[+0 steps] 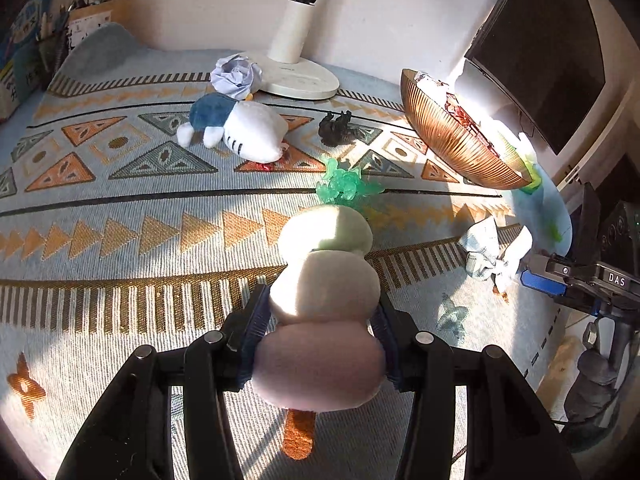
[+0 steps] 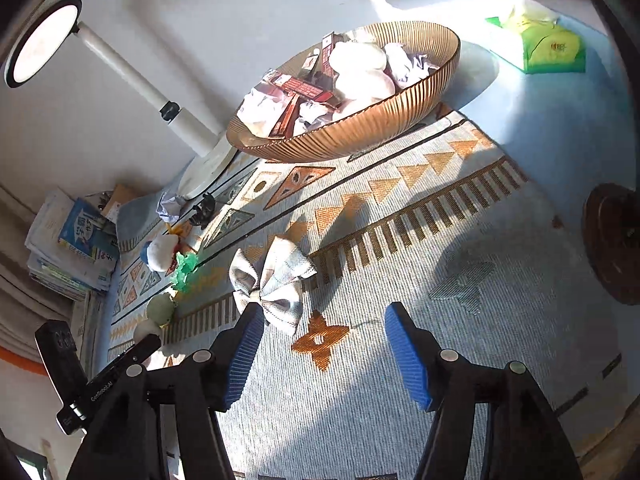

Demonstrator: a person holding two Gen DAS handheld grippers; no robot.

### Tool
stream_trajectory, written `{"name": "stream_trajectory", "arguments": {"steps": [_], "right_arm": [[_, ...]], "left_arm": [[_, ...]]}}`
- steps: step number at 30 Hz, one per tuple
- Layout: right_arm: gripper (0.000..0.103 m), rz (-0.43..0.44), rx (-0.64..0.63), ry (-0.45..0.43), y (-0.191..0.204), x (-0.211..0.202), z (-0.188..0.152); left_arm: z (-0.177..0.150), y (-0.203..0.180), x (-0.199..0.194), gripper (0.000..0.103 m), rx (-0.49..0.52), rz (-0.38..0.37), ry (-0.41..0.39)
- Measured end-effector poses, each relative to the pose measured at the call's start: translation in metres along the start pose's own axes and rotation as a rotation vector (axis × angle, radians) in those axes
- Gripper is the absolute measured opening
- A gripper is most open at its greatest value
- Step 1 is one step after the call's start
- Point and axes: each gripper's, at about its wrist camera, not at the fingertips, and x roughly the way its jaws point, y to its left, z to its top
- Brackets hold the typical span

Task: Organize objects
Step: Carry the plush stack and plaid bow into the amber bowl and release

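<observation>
My left gripper (image 1: 320, 336) is shut on a plush dango skewer (image 1: 324, 280) with green, white and pink balls on an orange stick, held above the patterned cloth. It also shows in the right wrist view (image 2: 158, 312). My right gripper (image 2: 324, 344) is open and empty, just in front of a grey fabric bow (image 2: 272, 280), which also shows in the left wrist view (image 1: 494, 252). A ribbed brown bowl (image 2: 360, 132) holds packets, crumpled paper and plush pieces; it shows at the right in the left wrist view (image 1: 452, 136).
On the cloth lie a white and blue plush cat (image 1: 240, 128), a green clear toy (image 1: 344, 184), a dark animal figure (image 1: 338, 126) and crumpled paper (image 1: 236, 74). A white lamp base (image 1: 300, 76) stands at the back. A green tissue box (image 2: 540, 46) and stacked books (image 2: 68, 240) flank the cloth.
</observation>
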Motion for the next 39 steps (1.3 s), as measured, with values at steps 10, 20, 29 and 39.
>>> {"name": "stream_trajectory", "arguments": {"steps": [10, 20, 29, 39], "right_arm": [[0.067, -0.236, -0.462, -0.046, 0.075, 0.051, -0.023], [0.060, -0.146, -0.346, 0.025, 0.065, 0.071, -0.006], [0.048, -0.223, -0.349, -0.025, 0.076, 0.075, -0.008], [0.044, -0.055, -0.283, -0.113, 0.058, 0.031, -0.004]], "left_arm": [[-0.005, -0.014, 0.002, 0.047, 0.071, 0.059, -0.018], [-0.005, -0.013, 0.003, 0.048, 0.070, 0.060, -0.021], [-0.006, -0.018, 0.004, 0.048, 0.097, 0.090, -0.019], [-0.008, -0.028, -0.005, 0.047, 0.123, 0.105, -0.056]]}}
